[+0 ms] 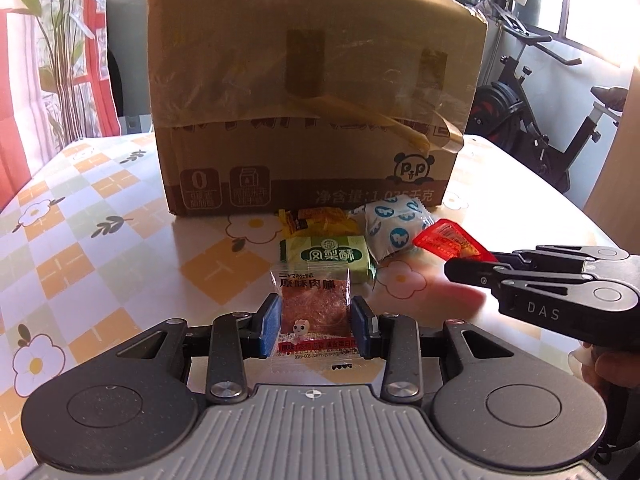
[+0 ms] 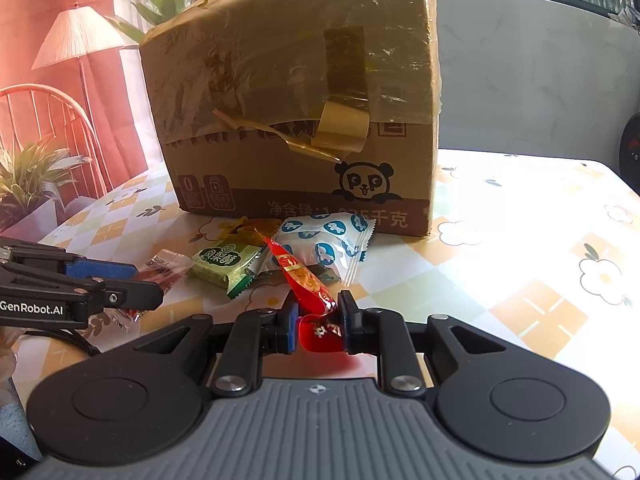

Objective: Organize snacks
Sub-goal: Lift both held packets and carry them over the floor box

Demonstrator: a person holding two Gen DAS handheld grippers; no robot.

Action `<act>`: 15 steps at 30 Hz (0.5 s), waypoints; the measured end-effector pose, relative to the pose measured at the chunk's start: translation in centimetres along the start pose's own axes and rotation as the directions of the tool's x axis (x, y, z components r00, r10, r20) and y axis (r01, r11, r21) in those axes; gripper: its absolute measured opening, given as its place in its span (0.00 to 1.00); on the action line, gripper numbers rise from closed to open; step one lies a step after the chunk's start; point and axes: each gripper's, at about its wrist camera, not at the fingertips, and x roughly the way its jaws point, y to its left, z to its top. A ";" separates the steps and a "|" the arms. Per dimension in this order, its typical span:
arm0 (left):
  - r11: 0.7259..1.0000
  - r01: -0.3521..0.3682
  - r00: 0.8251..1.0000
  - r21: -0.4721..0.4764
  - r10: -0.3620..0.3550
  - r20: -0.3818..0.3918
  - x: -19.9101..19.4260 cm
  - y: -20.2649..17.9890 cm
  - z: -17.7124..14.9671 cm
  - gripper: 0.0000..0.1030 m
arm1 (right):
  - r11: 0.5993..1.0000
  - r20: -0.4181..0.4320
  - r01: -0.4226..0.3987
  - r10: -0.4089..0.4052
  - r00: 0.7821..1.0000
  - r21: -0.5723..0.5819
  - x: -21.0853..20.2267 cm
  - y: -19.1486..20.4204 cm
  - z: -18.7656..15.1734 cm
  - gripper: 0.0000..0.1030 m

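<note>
A clear jerky packet [image 1: 314,312] with a red label lies between the pads of my left gripper [image 1: 316,326], which is closed on its sides; it also shows in the right wrist view [image 2: 160,270]. My right gripper [image 2: 318,322] is shut on a red snack packet [image 2: 308,284] and holds it above the table; that packet also shows in the left wrist view [image 1: 452,240]. A green pineapple cake packet [image 1: 330,258], a white-and-blue packet [image 1: 394,228] and a yellow packet [image 1: 316,216] lie in front of the taped cardboard box [image 1: 312,92].
The table has a flowered checked cloth [image 1: 100,248]. The tall box [image 2: 296,112] stands at the back. An exercise bike [image 1: 552,120] is at the right beyond the table. A chair [image 2: 44,128] and plants stand at the left.
</note>
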 end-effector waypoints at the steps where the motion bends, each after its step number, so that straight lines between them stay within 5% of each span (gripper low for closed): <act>1: 1.000 0.000 1.000 0.000 0.000 0.008 -0.1 0.0 0.0 0.38 | 1.000 -0.001 0.001 -0.001 1.000 -0.002 0.0 0.0 0.0 0.20; 10: 1.000 -0.013 0.995 0.009 0.012 0.100 -2.1 0.9 1.8 0.38 | 0.999 0.007 0.045 -0.045 0.999 -0.021 -0.6 0.4 0.2 0.20; 15: 0.999 -0.014 0.981 0.030 0.008 0.193 -4.3 1.8 4.6 0.38 | 0.999 0.089 0.045 -0.044 0.995 -0.013 -3.0 0.2 2.6 0.20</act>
